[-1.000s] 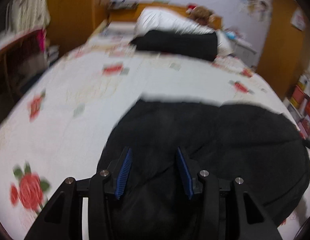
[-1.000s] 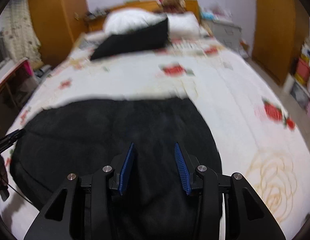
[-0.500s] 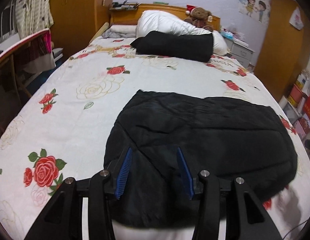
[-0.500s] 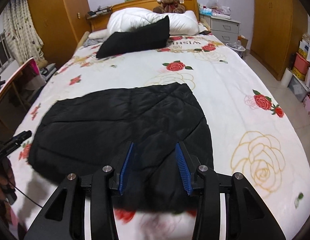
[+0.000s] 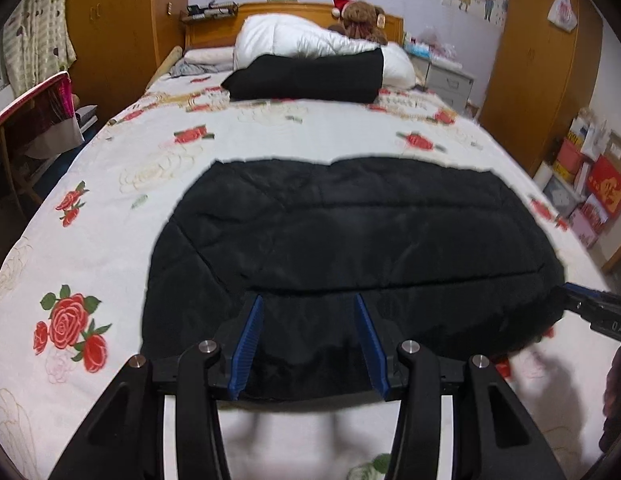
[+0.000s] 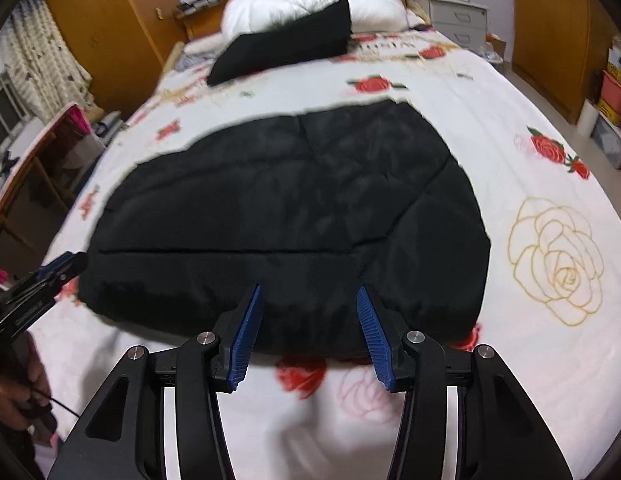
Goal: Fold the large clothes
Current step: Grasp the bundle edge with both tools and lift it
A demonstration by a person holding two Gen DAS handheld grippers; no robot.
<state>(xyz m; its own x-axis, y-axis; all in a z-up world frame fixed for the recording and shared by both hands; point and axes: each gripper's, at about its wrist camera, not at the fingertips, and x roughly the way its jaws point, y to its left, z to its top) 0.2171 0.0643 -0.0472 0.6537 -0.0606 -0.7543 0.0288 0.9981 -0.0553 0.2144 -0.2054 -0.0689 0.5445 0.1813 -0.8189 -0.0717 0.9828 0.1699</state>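
Black quilted padded garment: lies flat as a compact folded slab on the rose-print white bedspread, near the foot. Left gripper: jaws apart, empty. Right gripper: jaws opening, empty. Folding appears largely done; perhaps one more fold remains.

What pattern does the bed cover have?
The bed cover is white with red roses and pale gold outlined roses; the right wrist view shows it best.
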